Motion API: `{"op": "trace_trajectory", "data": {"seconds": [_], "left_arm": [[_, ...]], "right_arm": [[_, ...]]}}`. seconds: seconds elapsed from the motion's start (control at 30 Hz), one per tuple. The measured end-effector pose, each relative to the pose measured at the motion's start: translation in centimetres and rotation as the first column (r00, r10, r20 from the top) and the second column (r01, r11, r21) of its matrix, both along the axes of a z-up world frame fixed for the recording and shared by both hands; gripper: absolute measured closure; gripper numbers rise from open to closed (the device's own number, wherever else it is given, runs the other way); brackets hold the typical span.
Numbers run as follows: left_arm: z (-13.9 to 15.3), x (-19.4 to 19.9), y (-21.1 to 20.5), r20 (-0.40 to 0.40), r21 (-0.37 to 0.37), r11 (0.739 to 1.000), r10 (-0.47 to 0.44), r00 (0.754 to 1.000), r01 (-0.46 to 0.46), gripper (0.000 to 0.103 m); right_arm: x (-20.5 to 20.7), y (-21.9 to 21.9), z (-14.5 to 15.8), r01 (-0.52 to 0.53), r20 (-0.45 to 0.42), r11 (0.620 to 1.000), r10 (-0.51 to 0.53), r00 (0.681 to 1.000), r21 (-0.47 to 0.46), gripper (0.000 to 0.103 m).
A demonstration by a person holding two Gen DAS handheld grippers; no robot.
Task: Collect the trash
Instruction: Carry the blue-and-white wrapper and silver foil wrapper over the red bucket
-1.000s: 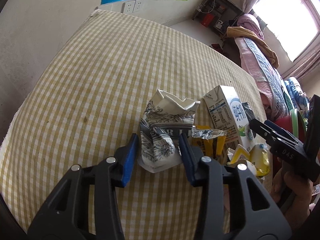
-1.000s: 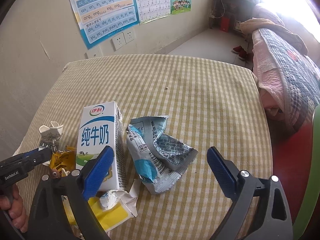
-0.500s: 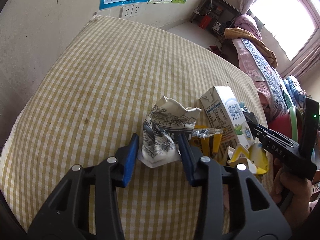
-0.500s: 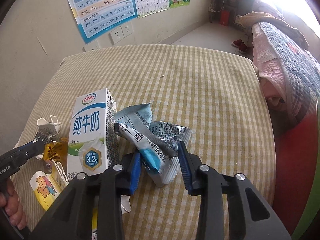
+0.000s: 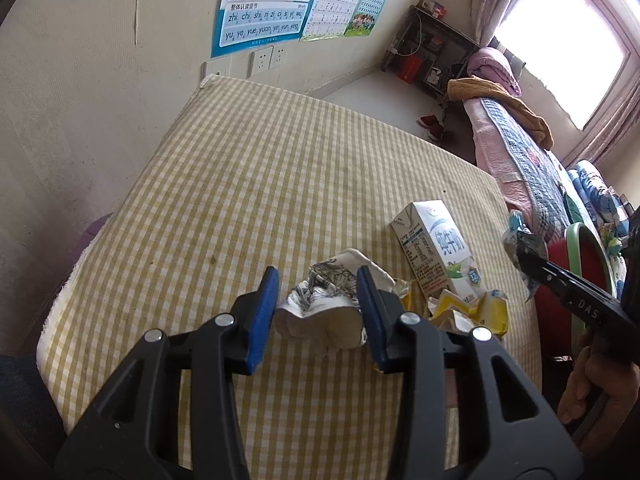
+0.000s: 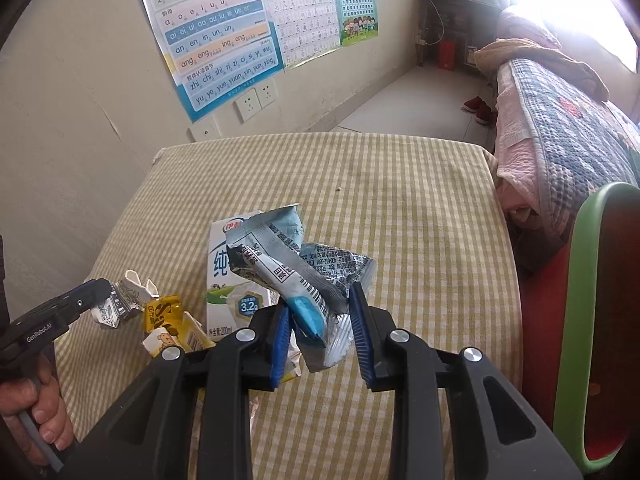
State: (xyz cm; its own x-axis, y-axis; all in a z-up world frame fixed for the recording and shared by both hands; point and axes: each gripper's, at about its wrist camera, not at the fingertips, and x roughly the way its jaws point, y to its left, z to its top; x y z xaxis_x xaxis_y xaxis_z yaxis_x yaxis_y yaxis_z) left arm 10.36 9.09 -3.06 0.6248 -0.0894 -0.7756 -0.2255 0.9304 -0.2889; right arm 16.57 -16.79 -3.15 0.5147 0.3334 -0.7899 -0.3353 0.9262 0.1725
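My left gripper (image 5: 316, 316) is shut on a crumpled white paper cup (image 5: 320, 312) with a dark floral print and holds it above the checked table (image 5: 260, 184). It also shows in the right wrist view (image 6: 118, 304). My right gripper (image 6: 320, 332) is shut on a crumpled silver-blue snack wrapper (image 6: 304, 272), lifted off the table. A white-blue milk carton (image 5: 436, 252) stands upright on the table, also visible in the right wrist view (image 6: 224, 292). Yellow crumpled wrappers (image 5: 468, 312) lie beside the carton.
A red bin with a green rim (image 6: 592, 304) stands just off the table's right edge, also in the left wrist view (image 5: 580, 256). A bed with quilts (image 6: 560, 120) lies beyond. The wall with posters (image 6: 216, 40) borders the table's far-left side.
Both grippers closed on their items and lifted them: the left raised the paper cup, the right closed on the snack wrapper and raised it off the table.
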Motion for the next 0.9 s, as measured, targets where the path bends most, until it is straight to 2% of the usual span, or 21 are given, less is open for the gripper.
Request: {"op": "trace_trajectory", "data": {"seconds": [0.23,0.5,0.9], "left_arm": [[3.2,-1.8,-0.1,0.07,0.014,1.0,0.017,0.997,-0.018,0.065],[5.9,-2.9,-1.3,0.119,-0.002,1.0,0.005,0.993,-0.005,0.065],[9.1,-2.5,-4.2,0.174,0.005,0.998,-0.058,0.983,0.058,0.065]], "right_arm": [[-2.6,-0.2,2.8,-0.017,0.053,1.0,0.016,0.998,0.018,0.076],[-5.2,-2.8,3.5,0.025,0.056,0.999,-0.026,0.998,0.021,0.076],[-5.9,-5.2,5.1,0.07,0.098,0.996,-0.076,0.992,0.059,0.076]]}}
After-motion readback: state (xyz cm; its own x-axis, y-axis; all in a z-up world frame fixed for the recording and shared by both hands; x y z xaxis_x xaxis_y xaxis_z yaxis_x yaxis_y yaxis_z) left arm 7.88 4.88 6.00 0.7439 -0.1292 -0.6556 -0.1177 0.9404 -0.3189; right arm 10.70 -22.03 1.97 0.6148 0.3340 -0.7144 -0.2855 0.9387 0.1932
